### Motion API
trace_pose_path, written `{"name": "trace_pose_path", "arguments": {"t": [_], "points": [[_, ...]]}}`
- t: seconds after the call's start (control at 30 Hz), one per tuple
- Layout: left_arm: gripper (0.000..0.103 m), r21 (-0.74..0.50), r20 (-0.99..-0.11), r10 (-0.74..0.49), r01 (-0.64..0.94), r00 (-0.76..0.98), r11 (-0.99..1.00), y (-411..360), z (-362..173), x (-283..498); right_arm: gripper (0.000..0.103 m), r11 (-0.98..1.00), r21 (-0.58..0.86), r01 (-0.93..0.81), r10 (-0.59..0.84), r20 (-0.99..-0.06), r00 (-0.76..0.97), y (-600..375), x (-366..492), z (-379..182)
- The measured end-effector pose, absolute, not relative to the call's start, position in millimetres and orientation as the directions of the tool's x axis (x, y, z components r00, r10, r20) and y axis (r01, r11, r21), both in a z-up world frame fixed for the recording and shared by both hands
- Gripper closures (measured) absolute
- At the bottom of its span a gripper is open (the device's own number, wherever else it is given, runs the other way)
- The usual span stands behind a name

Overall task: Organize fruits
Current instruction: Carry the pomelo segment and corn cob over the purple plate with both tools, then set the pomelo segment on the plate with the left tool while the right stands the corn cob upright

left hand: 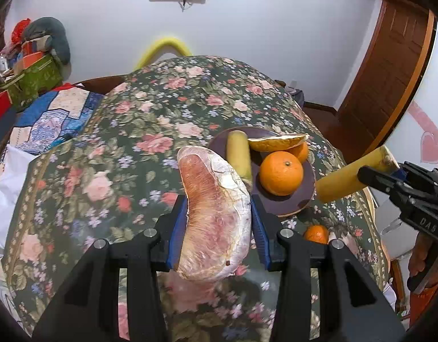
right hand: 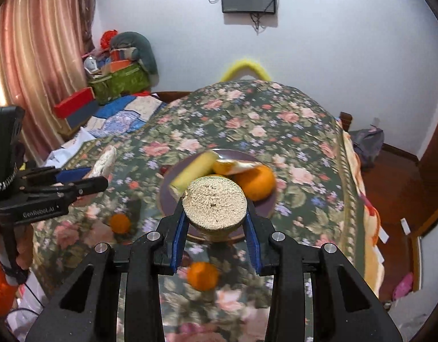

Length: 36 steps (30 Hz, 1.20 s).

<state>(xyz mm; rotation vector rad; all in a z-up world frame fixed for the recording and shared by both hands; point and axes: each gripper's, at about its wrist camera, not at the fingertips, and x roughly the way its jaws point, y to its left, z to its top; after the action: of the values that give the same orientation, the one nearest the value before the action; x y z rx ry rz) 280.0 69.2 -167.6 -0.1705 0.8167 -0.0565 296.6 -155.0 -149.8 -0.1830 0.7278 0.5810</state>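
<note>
My left gripper (left hand: 219, 222) is shut on a peeled pink pomelo segment (left hand: 216, 213), held above the floral cloth just left of the dark plate (left hand: 293, 205). The plate holds a yellow cane piece (left hand: 239, 154), a pomelo peel wedge (left hand: 279, 141) and two oranges (left hand: 281, 172). My right gripper (right hand: 216, 222) is shut on a second yellow cane piece (right hand: 214, 203), its cut end facing the camera, over the near rim of the plate (right hand: 267, 208). It also shows in the left wrist view (left hand: 344, 173). Small oranges (right hand: 202, 275) (right hand: 119, 223) lie on the cloth.
The table has a floral cloth (left hand: 133, 156). A yellow chair back (left hand: 167, 47) stands behind it. Boxes and bags (left hand: 33, 68) are piled far left on a patchwork surface. A wooden door (left hand: 390, 71) is at right, a curtain (right hand: 33, 71) at left.
</note>
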Motion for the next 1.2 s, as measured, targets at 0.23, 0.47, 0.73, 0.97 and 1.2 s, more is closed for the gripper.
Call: {"name": "trace_pose_path", "arguments": {"t": [0.23, 0.47, 0.73, 0.97, 1.2], "points": [[0.06, -0.163, -0.739, -0.136, 0.02, 0.66, 0.986, 46.2, -179.1, 309.8, 0.07, 0.838, 0.031, -0.545, 0.407, -0.701, 0.585, -163.8, 313.9, -164.7], [0.06, -0.165, -0.754, -0.149, 0.036, 0.64, 0.986, 33.0, -192.4, 333.6, 0.07, 0.833, 0.032, -0.552, 0.408, -0.709, 0.575, -159.5, 332.6, -176.9], [0.06, -0.155, -0.76, -0.147, 0.043, 0.633, 0.987, 23.7, -202.0, 353.5, 0.069, 0.833, 0.071, -0.548, 0.439, -0.688, 0.578, -152.4, 352.4, -183.9], [0.06, -0.171, -0.755, -0.159, 0.043, 0.636, 0.984, 21.5, -203.4, 369.6, 0.068, 0.838, 0.138, -0.527, 0.463, -0.69, 0.556, -156.2, 362.8, -195.9], [0.06, -0.193, -0.76, -0.176, 0.042, 0.625, 0.98, 16.8, -207.0, 389.1, 0.067, 0.834, 0.125, -0.537, 0.457, -0.703, 0.545, -154.2, 363.9, -201.0]]}}
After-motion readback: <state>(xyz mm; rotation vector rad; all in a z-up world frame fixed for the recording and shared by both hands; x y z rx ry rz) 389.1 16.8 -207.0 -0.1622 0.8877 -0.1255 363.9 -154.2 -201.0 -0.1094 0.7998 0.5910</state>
